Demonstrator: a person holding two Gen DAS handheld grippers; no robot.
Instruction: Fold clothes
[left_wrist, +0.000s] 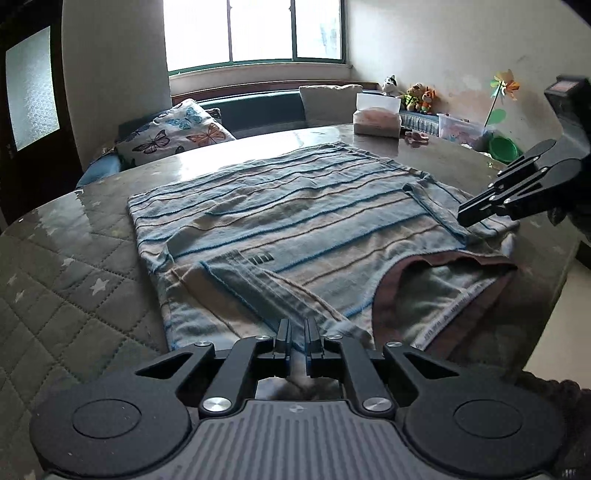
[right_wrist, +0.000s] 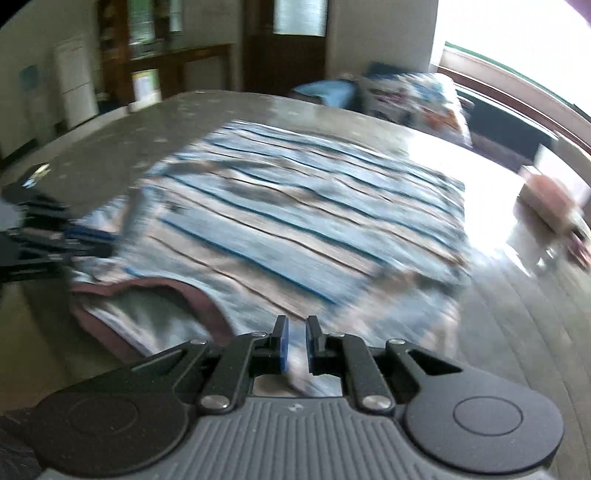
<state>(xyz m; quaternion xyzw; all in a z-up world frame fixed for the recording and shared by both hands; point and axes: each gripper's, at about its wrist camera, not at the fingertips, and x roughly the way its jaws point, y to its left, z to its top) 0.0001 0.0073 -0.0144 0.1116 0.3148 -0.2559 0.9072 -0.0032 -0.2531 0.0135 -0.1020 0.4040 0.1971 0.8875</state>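
A blue and beige striped shirt (left_wrist: 295, 206) lies flat on the quilted grey table (left_wrist: 74, 258), with both sleeves folded in over its body. Its brown-edged collar (left_wrist: 443, 291) opens toward the near right edge. My left gripper (left_wrist: 297, 332) is shut on the shirt's near edge beside the collar. My right gripper (left_wrist: 467, 218) pinches the opposite shoulder at the far right. The right wrist view is blurred; there the shirt (right_wrist: 314, 206) runs between the fingers of my right gripper (right_wrist: 297, 332), and my left gripper (right_wrist: 92, 240) shows at the left.
A tissue box (left_wrist: 376, 118) stands on the table's far side, with a small pink thing beside it. Beyond the table are a butterfly pillow (left_wrist: 177, 129), plush toys (left_wrist: 417, 96), a green bowl (left_wrist: 502, 147) and a window bench. The table edge drops off at right.
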